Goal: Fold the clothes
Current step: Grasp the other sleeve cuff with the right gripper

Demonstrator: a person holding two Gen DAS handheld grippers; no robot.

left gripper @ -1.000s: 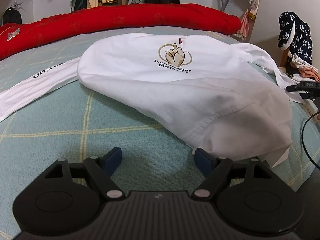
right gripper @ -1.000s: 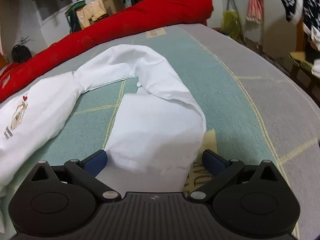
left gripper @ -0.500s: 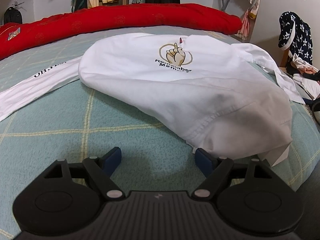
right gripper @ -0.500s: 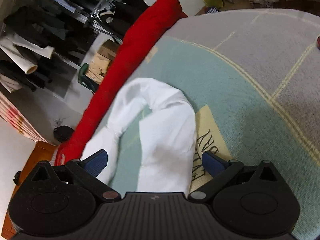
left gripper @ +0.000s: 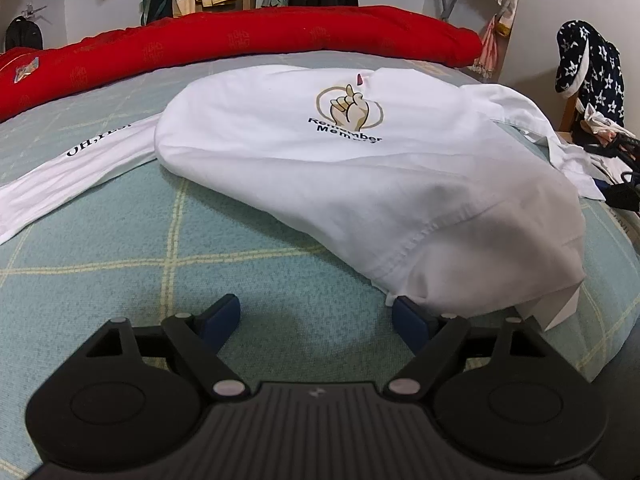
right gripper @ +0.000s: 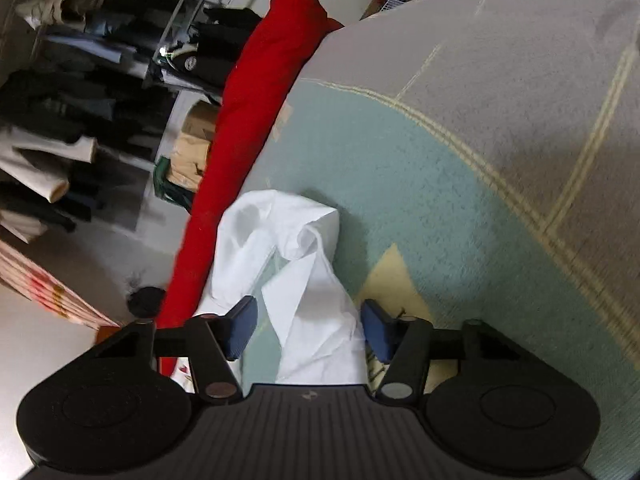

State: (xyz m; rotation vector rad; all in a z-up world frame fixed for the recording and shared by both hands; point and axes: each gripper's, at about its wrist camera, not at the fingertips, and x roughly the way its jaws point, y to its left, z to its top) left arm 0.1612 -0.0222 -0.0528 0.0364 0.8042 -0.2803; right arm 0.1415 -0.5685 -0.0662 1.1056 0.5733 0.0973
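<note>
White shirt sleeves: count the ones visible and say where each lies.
2. One sleeve lies flat on the bed, stretched left of the shirt body. The other sleeve lies crumpled between the right gripper jaws, which have just been closing.

Left hand-held gripper (left gripper: 316,317) pitched downward, level across, blue pads (left gripper: 222,316) set wide at 9 and 3 o'clock with nothing pinched between; right-side pad's tip just at a white cloth edge. Right hand-held gripper (right gripper: 309,326) rolled hard to one side, aimed shallowly downward toward 12 o'clock; jaws just been closing, now half-narrowed around a white fabric fold, pads (right gripper: 239,327) not visibly pressing on it.
</note>
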